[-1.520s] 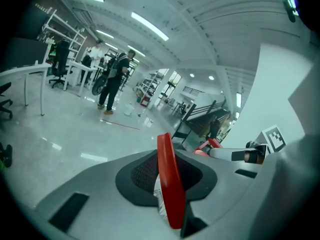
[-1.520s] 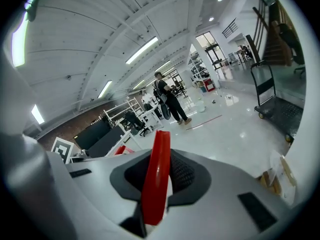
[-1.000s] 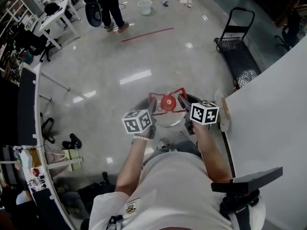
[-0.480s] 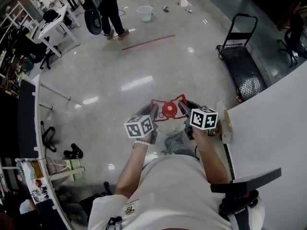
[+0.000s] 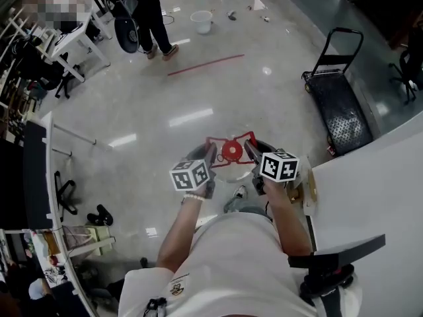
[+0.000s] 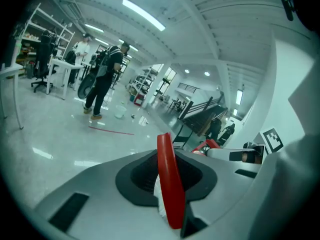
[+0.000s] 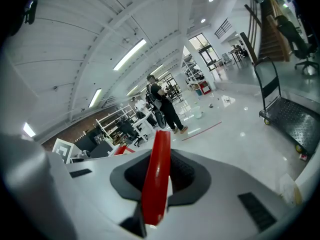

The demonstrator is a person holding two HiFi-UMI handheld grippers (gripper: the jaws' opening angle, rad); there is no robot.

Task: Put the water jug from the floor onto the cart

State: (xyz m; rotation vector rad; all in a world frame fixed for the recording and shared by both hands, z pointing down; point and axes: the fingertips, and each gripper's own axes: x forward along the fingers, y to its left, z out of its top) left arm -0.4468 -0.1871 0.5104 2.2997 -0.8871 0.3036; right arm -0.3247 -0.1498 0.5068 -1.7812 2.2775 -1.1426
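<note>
Both tools are on the water jug, and it hangs clear of the floor, just in front of the person's waist. The head view shows a round, see-through body with a red cap on top and a thin red handle bent in angular loops around the neck. The left tool bites that handle on one side and the right tool on the other.

Look along the left tool's jaws: a flat, glossy red plastic strip stands on edge, pinched between dark textured pads, the jaws closed down to its thickness. The right gripper view gives the mirror picture, with the same red band clamped tight. Neither of those views shows the clear body; only the head camera does.

The cart stands well apart from the jug, towards the floor's right edge. It has a black perforated deck with a black tubular push bar, and the right gripper view adds a wheel beneath it. The floor is pale and polished, mirroring the ceiling lights.
</note>
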